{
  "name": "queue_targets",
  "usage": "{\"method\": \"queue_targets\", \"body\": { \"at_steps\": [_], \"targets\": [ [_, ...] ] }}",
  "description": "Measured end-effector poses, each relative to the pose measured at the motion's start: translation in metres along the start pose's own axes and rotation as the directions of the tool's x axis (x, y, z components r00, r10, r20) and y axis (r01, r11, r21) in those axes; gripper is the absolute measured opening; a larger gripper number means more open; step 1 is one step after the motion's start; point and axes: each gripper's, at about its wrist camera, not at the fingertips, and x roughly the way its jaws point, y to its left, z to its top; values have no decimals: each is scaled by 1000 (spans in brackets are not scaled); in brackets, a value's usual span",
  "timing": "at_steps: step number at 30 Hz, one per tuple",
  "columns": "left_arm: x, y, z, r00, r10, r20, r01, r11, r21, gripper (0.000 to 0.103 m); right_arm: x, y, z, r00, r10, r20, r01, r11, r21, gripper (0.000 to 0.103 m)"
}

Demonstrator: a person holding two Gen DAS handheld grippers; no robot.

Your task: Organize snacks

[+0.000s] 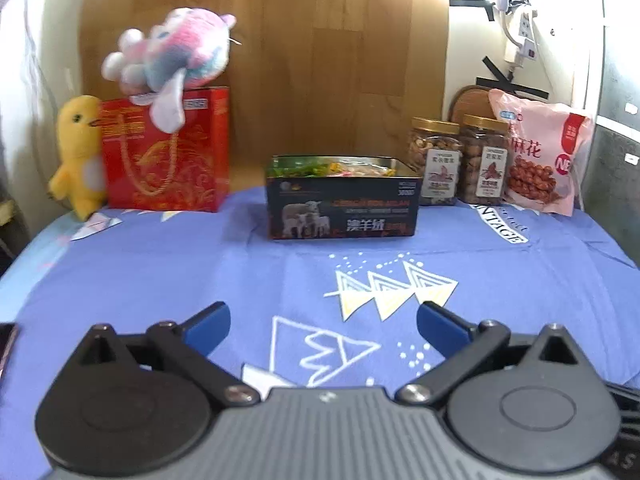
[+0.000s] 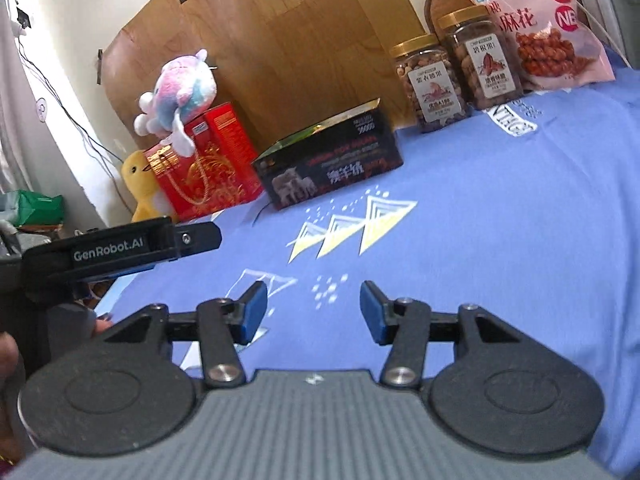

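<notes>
Both the left gripper (image 1: 323,320) and right gripper (image 2: 313,312) hover spread and empty near the front edge of the blue cloth (image 1: 200,272), apparently staged for reaching, while the snack-filled box (image 1: 344,200) stands at the back edge.

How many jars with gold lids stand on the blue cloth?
2. The left jar and the right jar stand side by side between the dark box and the pink bag. Others may be hidden behind.

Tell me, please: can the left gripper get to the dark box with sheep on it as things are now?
Probably yes. The left gripper is open and points at the sheep box; only bare blue cloth lies between them.
</notes>
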Motion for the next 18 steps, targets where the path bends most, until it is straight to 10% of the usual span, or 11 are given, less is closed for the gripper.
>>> {"method": "queue_targets", "body": {
  "at_steps": [7, 18],
  "targets": [
    [-19, -18, -7, 990, 129, -53, -126, 990, 54, 103, -31, 6, -14, 998, -28, 50, 27, 999, 23, 81],
    [-48, -32, -18, 994, 109, 27, -110, 991, 78, 103, -51, 6, -20, 992, -32, 120, 28, 999, 37, 86]
  ]
}}
